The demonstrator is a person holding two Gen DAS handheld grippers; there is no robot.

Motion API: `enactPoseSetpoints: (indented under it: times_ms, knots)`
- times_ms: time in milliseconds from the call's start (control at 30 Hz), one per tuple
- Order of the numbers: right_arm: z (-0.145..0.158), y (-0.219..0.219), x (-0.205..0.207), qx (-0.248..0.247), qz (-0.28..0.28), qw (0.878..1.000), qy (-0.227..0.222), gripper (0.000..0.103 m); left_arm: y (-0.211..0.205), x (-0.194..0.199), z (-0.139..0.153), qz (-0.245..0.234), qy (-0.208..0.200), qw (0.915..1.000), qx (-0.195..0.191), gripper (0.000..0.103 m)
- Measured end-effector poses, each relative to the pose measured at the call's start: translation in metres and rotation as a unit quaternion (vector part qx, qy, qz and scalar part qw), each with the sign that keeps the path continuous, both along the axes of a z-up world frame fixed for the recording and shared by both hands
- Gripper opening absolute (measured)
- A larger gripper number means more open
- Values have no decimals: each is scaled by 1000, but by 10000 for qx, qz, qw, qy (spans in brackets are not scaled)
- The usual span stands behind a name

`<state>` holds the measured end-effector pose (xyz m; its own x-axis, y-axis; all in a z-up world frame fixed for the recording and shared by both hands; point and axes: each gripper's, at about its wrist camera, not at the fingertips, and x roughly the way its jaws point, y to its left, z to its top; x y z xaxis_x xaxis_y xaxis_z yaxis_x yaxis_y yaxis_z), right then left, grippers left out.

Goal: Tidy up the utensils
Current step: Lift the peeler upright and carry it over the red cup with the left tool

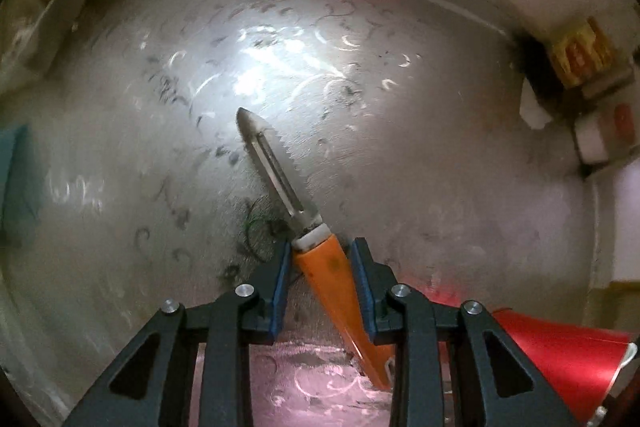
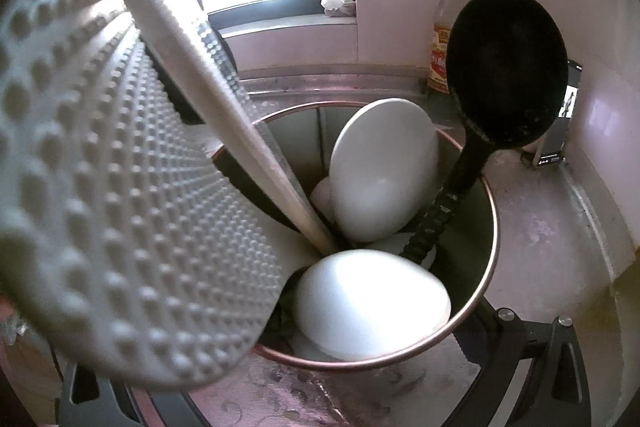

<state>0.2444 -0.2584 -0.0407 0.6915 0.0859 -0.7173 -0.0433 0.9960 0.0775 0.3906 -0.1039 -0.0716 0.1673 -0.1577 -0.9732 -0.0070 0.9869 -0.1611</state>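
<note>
**Peeler in the left claw, holder before the right**

Left wrist view: the left claw stood with its blue pads on either side of the orange handle of a peeler, the right pad against it, a narrow gap at the left; whether it gripped could not be told. The blade ran toward frame centre over the patterned steel worktop. A red holder lay at lower right.

Right wrist view: the holder rim filled the centre, containing white spoons, a black ladle and a studded grey paddle. The right claw's fingertips were hidden; its state could not be told.
</note>
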Motion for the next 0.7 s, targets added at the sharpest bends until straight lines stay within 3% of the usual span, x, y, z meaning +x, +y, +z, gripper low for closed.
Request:
enactPoseSetpoints:
  times_ms: [200, 367, 533, 700]
  knots:
    - [1, -1, 0, 24, -19, 10000, -3, 103, -19, 0, -3, -19, -518, 9985, -202, 21]
    - [1, -1, -2, 2, -31, 10000, -29, 103, -12, -16, 25, 49, -1239, 9901, -660, 20]
    - [2, -1, -4, -18, -31, 10000, -27, 103, -10, -42, 74, -144, -2156, 9708, -1038, 19]
    - [1, -2, -3, -9, -70, 10000, 3, 103, -7, -60, 122, -460, -2879, 9504, -1084, 19]
